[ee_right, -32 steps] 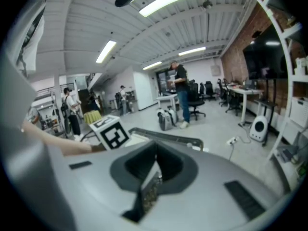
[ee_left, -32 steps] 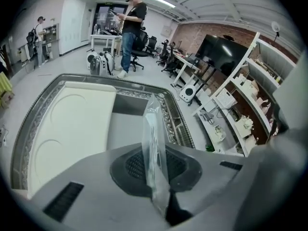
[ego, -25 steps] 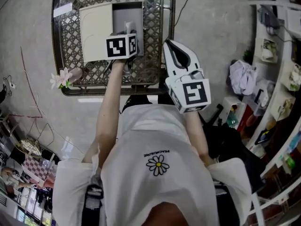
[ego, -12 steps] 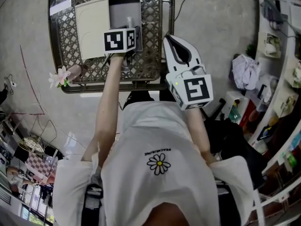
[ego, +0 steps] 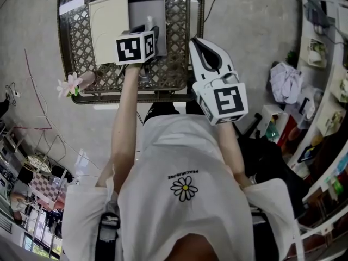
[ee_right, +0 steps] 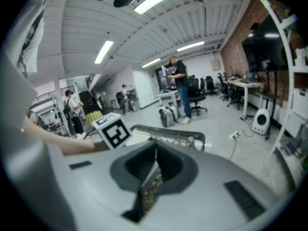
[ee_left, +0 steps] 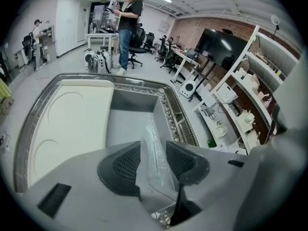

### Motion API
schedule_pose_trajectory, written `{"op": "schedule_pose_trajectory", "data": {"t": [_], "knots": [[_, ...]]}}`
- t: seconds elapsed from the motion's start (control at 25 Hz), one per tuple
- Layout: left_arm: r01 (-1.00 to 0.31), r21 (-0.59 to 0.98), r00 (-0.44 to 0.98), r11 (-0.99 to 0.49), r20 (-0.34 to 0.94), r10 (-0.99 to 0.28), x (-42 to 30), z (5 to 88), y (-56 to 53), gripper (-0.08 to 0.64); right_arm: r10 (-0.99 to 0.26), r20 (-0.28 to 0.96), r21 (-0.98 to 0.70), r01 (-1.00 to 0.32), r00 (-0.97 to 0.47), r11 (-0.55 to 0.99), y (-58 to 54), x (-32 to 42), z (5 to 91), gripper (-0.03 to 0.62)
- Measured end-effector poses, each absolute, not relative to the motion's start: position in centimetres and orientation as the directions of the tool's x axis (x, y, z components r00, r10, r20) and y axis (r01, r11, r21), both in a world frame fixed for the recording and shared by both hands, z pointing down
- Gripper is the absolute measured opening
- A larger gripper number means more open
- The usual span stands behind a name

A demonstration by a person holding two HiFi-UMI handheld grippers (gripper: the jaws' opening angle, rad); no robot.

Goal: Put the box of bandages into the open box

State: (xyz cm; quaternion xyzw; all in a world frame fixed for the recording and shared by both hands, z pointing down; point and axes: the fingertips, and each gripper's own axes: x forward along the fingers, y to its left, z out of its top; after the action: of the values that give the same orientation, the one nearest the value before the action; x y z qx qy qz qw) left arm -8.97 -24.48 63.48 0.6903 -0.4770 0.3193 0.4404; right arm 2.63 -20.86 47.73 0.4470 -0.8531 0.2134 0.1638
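An open box (ego: 156,11) with a grey inside stands on the metal lattice table (ego: 76,37), its cream lid (ego: 107,22) folded out to the left. My left gripper (ego: 148,28) hangs over the box's near part. Its jaws are opening, and the bandage box (ee_left: 152,137), in clear wrap, stands loose in the gap between the pads (ee_left: 126,163), above the grey floor of the open box (ee_left: 126,121). My right gripper (ego: 197,43) is shut with nothing in it, at the table's right edge beside the box.
A pink flower (ego: 69,84) lies at the table's near left corner. Shelves (ego: 321,58) with clutter run along the right. A person (ee_left: 128,25) stands beyond the table among office chairs and desks.
My left gripper has shifted slightly left and further over the open box. The right gripper has barely moved.
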Motion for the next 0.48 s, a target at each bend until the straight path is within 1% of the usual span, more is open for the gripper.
{"op": "schedule_pose_trajectory", "data": {"t": [0.2,0.48], "knots": [[-0.948,0.279,0.318,-0.152,0.849,-0.422,-10.1,61.7,-24.9,0.184,-0.693,0.471,-0.218,-0.833,-0.546,0.509,-20.8,2.0,47.1,0.031],[-0.962,0.226,0.271,-0.152,0.856,-0.441,-11.3,61.2,-24.8,0.184,-0.683,0.442,-0.221,-0.809,-0.581,0.545,-20.0,1.3,46.8,0.031]]}}
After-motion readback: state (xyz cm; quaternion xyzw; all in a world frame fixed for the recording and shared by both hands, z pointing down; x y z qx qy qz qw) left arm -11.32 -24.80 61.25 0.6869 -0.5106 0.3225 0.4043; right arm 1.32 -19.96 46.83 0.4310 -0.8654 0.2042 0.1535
